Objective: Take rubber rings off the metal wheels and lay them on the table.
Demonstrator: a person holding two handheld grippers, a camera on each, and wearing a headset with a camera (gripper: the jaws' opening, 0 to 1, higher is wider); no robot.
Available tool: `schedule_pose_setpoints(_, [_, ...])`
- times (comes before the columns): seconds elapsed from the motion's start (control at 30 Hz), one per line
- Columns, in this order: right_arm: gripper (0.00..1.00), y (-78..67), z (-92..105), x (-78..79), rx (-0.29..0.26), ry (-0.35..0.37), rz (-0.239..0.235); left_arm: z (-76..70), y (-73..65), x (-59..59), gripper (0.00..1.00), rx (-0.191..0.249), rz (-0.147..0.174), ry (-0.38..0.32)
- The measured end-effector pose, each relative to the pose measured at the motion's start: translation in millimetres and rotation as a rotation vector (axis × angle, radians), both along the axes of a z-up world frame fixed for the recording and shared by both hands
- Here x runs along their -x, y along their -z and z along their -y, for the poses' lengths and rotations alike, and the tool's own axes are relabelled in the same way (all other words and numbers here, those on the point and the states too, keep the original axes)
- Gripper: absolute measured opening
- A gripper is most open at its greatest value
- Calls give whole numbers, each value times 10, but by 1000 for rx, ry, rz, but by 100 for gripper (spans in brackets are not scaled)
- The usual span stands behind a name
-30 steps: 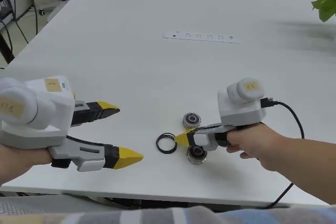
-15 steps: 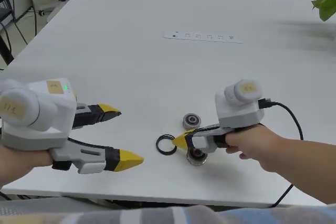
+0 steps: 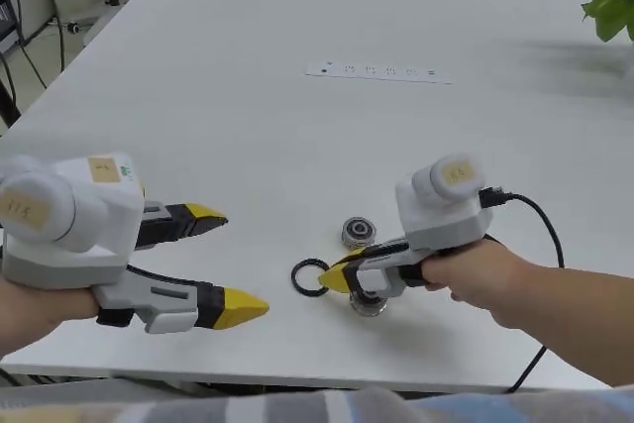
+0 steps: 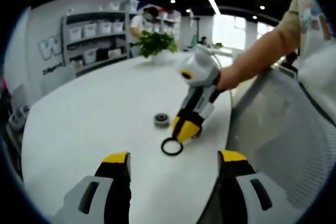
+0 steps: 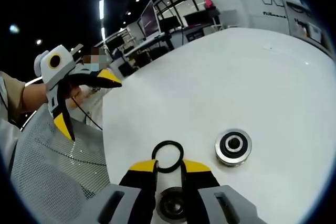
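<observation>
Partly hidden wheel (image 5: 170,204) under right gripper (image 3: 335,276), ring (image 5: 168,142) beside

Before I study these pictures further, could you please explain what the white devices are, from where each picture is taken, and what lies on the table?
A person holds one tool in each hand; no robot. The head view looks down from the headset. The two round pictures come from cameras riding on the tools. The left hand-held gripper is open and empty. The right hand-held gripper has its jaws close together over one metal wheel; whether it grips it, I cannot tell. On the white table lie a loose black rubber ring and a second wheel.
</observation>
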State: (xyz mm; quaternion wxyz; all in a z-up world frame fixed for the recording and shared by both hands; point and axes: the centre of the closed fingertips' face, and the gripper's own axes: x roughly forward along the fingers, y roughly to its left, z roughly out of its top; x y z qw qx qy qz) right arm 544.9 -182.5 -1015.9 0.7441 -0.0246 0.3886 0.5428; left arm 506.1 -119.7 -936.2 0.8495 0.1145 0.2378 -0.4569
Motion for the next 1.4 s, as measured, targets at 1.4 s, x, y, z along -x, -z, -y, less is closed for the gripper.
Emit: schedule_pose_setpoints(1.4, [50,-969,747,-21,-91,108,285,11,-411,-35,74,49,64,-43])
